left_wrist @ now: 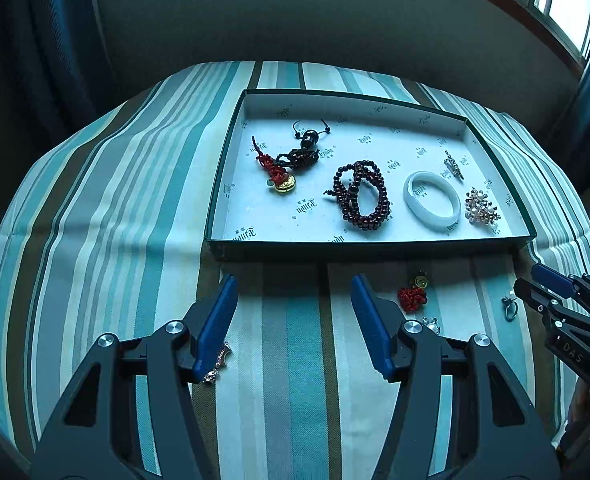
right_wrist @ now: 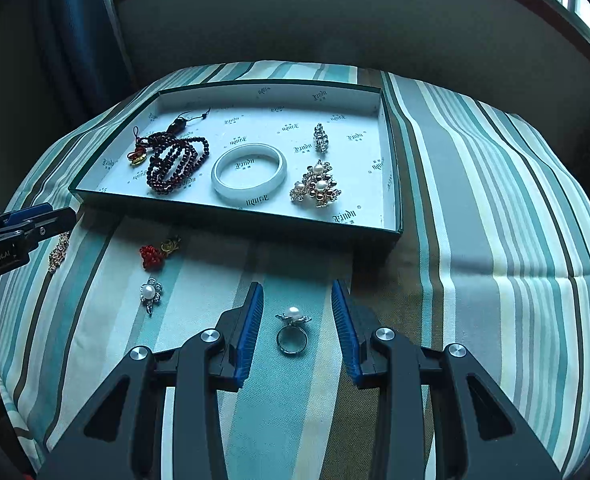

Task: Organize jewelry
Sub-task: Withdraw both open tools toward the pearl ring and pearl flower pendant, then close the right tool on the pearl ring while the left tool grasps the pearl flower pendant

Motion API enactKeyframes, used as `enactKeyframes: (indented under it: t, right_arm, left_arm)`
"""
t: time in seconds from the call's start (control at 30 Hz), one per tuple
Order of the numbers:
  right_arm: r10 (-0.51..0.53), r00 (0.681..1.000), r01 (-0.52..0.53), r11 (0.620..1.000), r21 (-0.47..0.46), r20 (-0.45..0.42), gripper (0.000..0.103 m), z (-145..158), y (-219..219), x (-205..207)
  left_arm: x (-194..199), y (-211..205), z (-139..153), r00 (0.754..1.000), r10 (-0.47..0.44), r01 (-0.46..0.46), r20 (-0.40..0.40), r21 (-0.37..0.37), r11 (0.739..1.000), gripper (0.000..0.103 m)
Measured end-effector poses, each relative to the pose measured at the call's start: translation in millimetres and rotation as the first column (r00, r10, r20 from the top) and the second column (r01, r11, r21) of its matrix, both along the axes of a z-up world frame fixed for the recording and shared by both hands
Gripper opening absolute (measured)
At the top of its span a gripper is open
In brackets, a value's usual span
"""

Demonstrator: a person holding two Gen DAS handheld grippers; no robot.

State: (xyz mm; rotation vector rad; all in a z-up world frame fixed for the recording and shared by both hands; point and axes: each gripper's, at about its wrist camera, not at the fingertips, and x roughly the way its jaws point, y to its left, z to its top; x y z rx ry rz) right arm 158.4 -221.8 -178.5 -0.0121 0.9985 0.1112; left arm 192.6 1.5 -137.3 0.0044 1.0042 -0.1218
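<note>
A shallow green box (right_wrist: 235, 216) with a white printed lining holds a dark bead bracelet (right_wrist: 175, 164), a white bangle (right_wrist: 249, 174), a pearl cluster brooch (right_wrist: 317, 186), a crystal pin (right_wrist: 321, 138) and a red-and-gold charm (right_wrist: 137, 156). On the striped cloth in front of it lie a pearl ring (right_wrist: 293, 330), a pearl flower brooch (right_wrist: 150, 294), a red knot charm (right_wrist: 157, 254) and a rhinestone brooch (left_wrist: 217, 364). My right gripper (right_wrist: 297, 286) is open with the ring lying between its fingers, untouched. My left gripper (left_wrist: 295, 284) is open and empty, with the rhinestone brooch just outside its left finger.
The striped cloth (left_wrist: 107, 208) covers a rounded table that drops off on every side. A dark wall and window frames stand behind. Each gripper shows at the edge of the other's view: right gripper (left_wrist: 529, 280), left gripper (right_wrist: 61, 213).
</note>
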Motion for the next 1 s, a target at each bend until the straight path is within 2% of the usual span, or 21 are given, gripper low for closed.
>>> enactKeyframes:
  t: [0.17,0.57,0.67,0.8,1.0]
  right_arm:
    - [0.001,1.000,-0.001,1.000,0.004,-0.025,0.036,-10,1,-6]
    - [-0.001,0.999,0.000,1.000,-0.001,-0.040,0.036,-21,3,1]
    - [0.002,0.999,-0.002,1.000,-0.005,-0.036,0.034,-22,4,1]
    - [0.005,0.999,-0.005,1.000,-0.003,-0.032,0.023,-22,4,2]
    - [0.001,1.000,-0.001,1.000,-0.002,-0.030,0.022,-21,3,0]
  left_arm:
    - [-14,4,-13,0.999,0.018,-0.018,-0.043,-0.008,1.000,0.059]
    - [-21,-6,-20,0.998,-0.007,0.007,-0.062,-0.011,1.000,0.059]
    - [-22,-10,-22,0.998,-0.017,0.017,-0.066,-0.010,1.000,0.059]
    - [-22,-14,-23,0.997,-0.027,0.026,-0.069,-0.009,1.000,0.059]
    - [-22,-18,-23,0.997,-0.035,0.035,-0.072,-0.007,0.999,0.059]
